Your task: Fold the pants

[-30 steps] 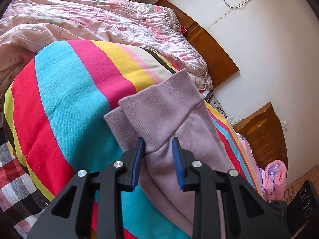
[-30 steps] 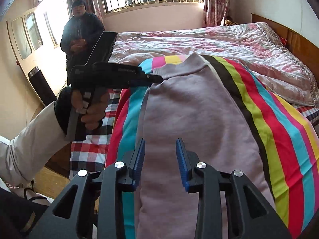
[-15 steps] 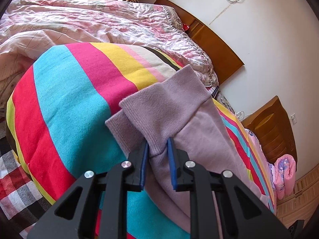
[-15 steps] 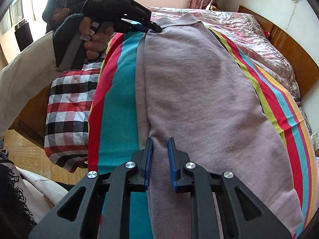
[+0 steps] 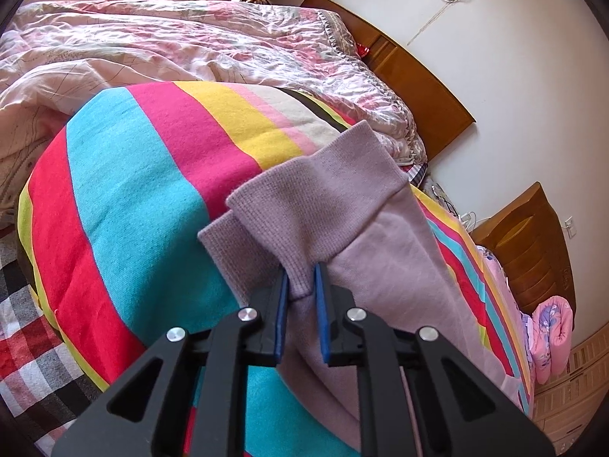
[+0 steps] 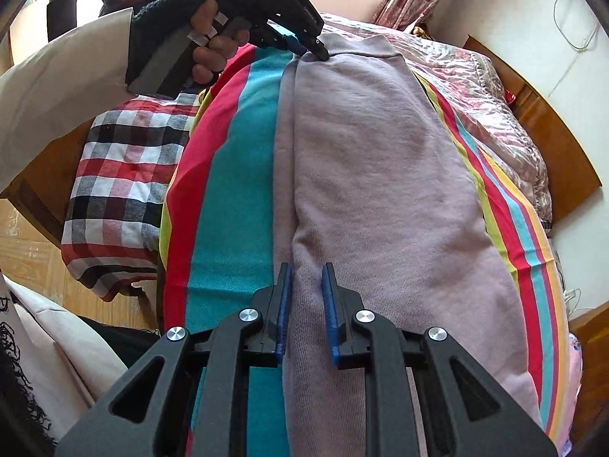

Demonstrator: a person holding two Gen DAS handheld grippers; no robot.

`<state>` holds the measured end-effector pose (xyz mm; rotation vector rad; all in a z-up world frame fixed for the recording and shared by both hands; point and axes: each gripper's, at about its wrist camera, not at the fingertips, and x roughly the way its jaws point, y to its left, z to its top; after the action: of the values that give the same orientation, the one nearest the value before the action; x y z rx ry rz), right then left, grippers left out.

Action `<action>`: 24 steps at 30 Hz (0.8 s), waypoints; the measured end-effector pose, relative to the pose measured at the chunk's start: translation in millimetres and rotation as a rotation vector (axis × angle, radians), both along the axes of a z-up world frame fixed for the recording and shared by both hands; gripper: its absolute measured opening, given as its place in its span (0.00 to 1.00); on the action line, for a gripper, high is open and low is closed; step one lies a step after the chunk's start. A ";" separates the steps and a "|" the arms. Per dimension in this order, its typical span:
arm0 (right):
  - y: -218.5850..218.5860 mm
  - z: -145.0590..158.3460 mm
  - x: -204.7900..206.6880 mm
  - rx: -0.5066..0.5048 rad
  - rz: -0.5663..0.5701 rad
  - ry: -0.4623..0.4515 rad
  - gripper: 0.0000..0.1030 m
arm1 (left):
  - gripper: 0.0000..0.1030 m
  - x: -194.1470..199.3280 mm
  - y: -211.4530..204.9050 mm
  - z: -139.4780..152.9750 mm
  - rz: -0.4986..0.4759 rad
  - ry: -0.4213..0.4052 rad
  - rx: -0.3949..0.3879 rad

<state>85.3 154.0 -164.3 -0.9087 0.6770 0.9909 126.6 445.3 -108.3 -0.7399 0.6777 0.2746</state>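
Left wrist view: the left gripper [image 5: 300, 285] is closing on the ribbed cuff [image 5: 304, 205] of the lilac pants [image 5: 399, 266] lying on the striped blanket [image 5: 133, 198]; a thin pinch may catch one layer only.

Right wrist view: the right gripper [image 6: 306, 293] is clamped on the pants' near left edge; uneven lifting could skew the fold.

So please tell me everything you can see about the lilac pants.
The lilac pants look like soft fleece with ribbed knit cuffs. They lie lengthwise, one leg on the other, on a striped blanket over the bed. The left hand-held gripper is closing on the fabric at the cuffs, and the right hand-held gripper is shut on the edge at the other end.
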 end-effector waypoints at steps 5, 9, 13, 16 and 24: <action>-10.8 14.7 7.3 0.107 -0.062 0.038 0.03 | 0.09 -3.9 0.9 5.5 -0.007 -0.023 0.005; -18.8 36.5 15.2 0.190 -0.087 0.127 0.03 | 0.09 -12.8 1.0 27.3 -0.015 -0.066 0.025; -16.7 39.7 11.0 0.177 -0.064 0.146 0.03 | 0.09 -18.7 1.9 38.1 -0.002 -0.064 0.058; -9.6 17.6 8.5 0.119 -0.056 0.158 0.03 | 0.09 -11.5 9.7 10.6 0.004 0.008 0.018; -8.3 4.1 8.6 0.090 -0.066 0.182 0.08 | 0.11 -14.7 11.7 -0.8 0.018 0.023 0.011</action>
<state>93.9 145.7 -160.2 -0.7186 0.8046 1.0449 111.9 457.0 -109.1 -0.7334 0.6913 0.3033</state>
